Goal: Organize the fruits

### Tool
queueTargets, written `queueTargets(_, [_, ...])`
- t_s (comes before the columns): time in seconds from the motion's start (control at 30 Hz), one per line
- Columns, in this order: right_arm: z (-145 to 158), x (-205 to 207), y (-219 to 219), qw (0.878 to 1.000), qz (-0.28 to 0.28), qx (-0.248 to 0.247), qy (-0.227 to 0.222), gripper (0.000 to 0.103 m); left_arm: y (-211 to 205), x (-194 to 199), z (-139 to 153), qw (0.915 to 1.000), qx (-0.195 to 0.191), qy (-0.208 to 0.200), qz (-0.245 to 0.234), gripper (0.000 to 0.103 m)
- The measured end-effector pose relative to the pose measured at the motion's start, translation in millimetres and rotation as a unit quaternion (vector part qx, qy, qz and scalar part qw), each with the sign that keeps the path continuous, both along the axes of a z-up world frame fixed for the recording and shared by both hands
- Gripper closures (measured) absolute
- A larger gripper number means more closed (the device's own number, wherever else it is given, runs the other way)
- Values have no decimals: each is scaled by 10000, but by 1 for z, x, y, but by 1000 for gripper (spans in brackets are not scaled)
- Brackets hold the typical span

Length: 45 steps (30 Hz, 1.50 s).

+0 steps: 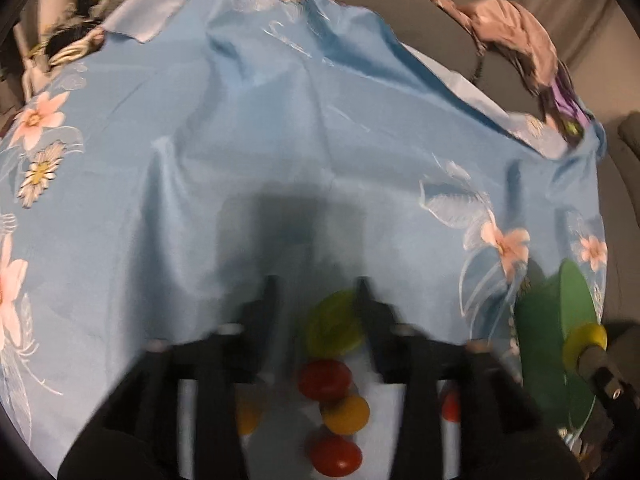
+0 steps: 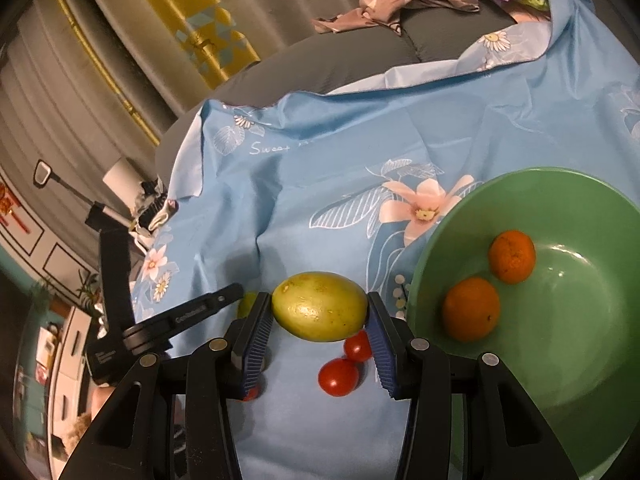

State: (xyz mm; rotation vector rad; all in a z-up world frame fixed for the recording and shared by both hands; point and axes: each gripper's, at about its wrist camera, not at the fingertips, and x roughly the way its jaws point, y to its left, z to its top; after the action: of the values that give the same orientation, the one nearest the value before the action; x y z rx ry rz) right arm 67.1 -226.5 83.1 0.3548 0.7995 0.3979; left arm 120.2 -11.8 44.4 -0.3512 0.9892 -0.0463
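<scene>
**Lemon up, bowl waiting**

Clamped end to end between the right gripper (image 2: 320, 312) pads: a yellow-green lemon (image 2: 320, 306), lifted just left of the green bowl (image 2: 560, 360). Inside the bowl, two oranges (image 2: 472, 309). Below the lemon on the blue floral cloth (image 2: 320, 184), cherry tomatoes (image 2: 338, 376). Left gripper (image 1: 316, 292) fingers apart over another yellow-green fruit (image 1: 334, 326), blurred, contact unclear.

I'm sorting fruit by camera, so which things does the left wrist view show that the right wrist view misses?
Only the left wrist view: two small yellow fruits beside the tomatoes.
Only the right wrist view: two oranges inside the green bowl, and the right claw shut on a yellow-green fruit.
Both: red tomatoes, the blue floral cloth, the bowl.
</scene>
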Motion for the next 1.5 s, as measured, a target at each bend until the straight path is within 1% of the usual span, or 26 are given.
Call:
queueTargets(0.07, [0,0,1,10000,32,4,-4,55,-3,1,-5,10000,34,22,-34,49])
queueTargets(0.13, [0,0,2,10000,50,1,5,55,-4,2,-8,9999,-82,46,-98,49])
queueTargets(0.23, [0,-1,4,10000,95,-14,14,55,-10,0,-7,9997,-80,43,-216,49])
queueTargets(0.4, [1,-3,3,9999,104,-12,-9,55,-15,-3,-11,9990,-247,108,-354,51])
queueTargets(0.47, [1,-2,3,9999,107,-18,-3,55,-20,-2,-15,9990,-163,196,-365,53])
queueTargets(0.53, [1,-1,3,9999,108,-7,4,55,-24,-1,-15,9993,-21,125,-350,54])
queueTargets(0.57, [1,-1,3,9999,108,-17,-5,55,-26,0,-15,9993,24,115,-342,58])
queueTargets(0.67, [1,-1,3,9999,113,-12,3,55,-30,-1,-15,9989,134,65,-450,58])
queueTargets(0.77, [1,-1,3,9999,99,-20,1,55,-28,-1,-16,9992,77,75,-388,58])
queueTargets(0.87, [1,-1,3,9999,102,-16,3,55,-27,-4,-14,9993,199,67,-309,58])
queueTargets(0.9, [1,-1,3,9999,107,-15,1,55,-27,-6,-12,9993,195,46,-314,58])
queueTargets(0.93, [1,-1,3,9999,109,-21,-3,55,-26,-8,-9,9994,113,18,-325,58])
queueTargets(0.97, [2,-2,4,9999,115,-26,-9,55,-26,-11,-6,9995,-7,-25,-327,58])
queueTargets(1.0, [2,-2,4,9999,118,-28,-15,55,-27,-14,-2,9994,-43,-75,-329,58])
queueTargets(1.1, [3,-4,4,9999,107,-21,-39,55,-32,-25,16,9986,178,-362,-338,58])
queueTargets(1.23, [6,-9,2,9999,90,-5,-109,55,-37,-40,40,9963,148,-745,-393,58])
queueTargets(1.4, [15,-18,-4,9996,-10,27,-266,55,-46,-56,62,9925,324,-1130,-343,58])
queueTargets(1.5, [19,-24,-10,9993,-74,83,-350,55,-49,-67,74,9894,265,-1369,-394,58])
